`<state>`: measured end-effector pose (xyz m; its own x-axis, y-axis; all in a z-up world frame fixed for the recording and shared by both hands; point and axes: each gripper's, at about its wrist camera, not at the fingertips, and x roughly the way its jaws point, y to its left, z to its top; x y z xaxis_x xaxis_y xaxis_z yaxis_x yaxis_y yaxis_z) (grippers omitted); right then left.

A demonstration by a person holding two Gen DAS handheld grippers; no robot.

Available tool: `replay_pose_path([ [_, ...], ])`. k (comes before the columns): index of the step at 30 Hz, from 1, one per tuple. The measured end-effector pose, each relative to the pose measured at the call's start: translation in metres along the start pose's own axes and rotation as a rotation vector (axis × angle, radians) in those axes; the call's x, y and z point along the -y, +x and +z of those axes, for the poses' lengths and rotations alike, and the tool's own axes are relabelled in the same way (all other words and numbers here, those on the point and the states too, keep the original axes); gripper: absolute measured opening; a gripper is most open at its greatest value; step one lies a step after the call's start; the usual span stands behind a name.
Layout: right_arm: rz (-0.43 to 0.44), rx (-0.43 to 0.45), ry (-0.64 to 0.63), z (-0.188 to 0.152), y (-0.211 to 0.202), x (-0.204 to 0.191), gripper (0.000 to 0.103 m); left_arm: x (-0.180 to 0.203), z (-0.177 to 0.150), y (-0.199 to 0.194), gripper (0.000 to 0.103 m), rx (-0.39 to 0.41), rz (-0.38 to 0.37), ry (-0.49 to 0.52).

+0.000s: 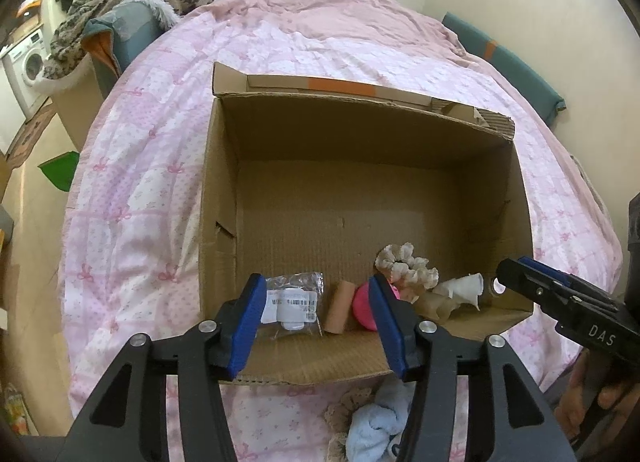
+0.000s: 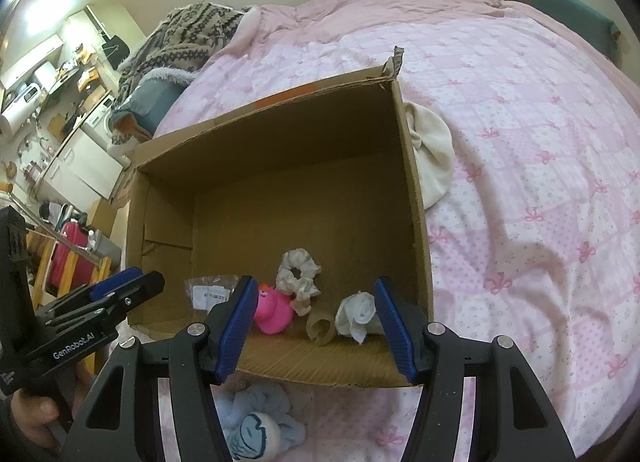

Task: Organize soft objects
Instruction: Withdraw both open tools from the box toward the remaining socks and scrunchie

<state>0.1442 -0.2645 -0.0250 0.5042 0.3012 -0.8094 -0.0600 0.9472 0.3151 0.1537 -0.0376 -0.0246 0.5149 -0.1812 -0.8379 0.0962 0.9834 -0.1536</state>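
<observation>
Both claws gape empty: left claw [image 1: 316, 326] marked "GenRobot.AI", right claw [image 2: 316, 328] "DAS". Box [image 1: 224, 189] mid-frame holds pink toy [image 2: 274, 312], scrunchie [image 2: 298, 276]; bag [image 1: 294, 298] label unreadable; blue cloth [image 2: 256, 422] cut off below

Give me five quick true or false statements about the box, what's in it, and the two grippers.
1. The pink duck lies inside the box. True.
2. The blue towel is in the box. False: it lies on the bed, in front of the box.
3. The left gripper holds the scrunchie. False: its jaws are open and empty.
4. The right gripper is open. True.
5. A cream cloth lies outside the box, by its wall. True.
</observation>
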Motion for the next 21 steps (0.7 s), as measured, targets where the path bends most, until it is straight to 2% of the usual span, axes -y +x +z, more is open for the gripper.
replay_pose_path([
  [6, 0.001, -0.012, -0.022, -0.005, 0.001, -0.004, 0.063, -0.003, -0.006, -0.01, 0.051, 0.006, 0.026, 0.002],
  [8, 0.0, -0.011, -0.025, -0.006, 0.0, -0.006, 0.063, -0.005, -0.01, -0.008, 0.06, -0.013, 0.045, 0.003],
  [12, -0.007, -0.018, -0.039, -0.011, -0.002, -0.01, 0.063, -0.007, -0.019, -0.005, 0.06, -0.054, 0.041, 0.001],
  [21, 0.027, -0.031, -0.039, -0.029, -0.015, -0.017, 0.063, -0.01, -0.042, -0.02, 0.061, -0.06, 0.072, -0.009],
])
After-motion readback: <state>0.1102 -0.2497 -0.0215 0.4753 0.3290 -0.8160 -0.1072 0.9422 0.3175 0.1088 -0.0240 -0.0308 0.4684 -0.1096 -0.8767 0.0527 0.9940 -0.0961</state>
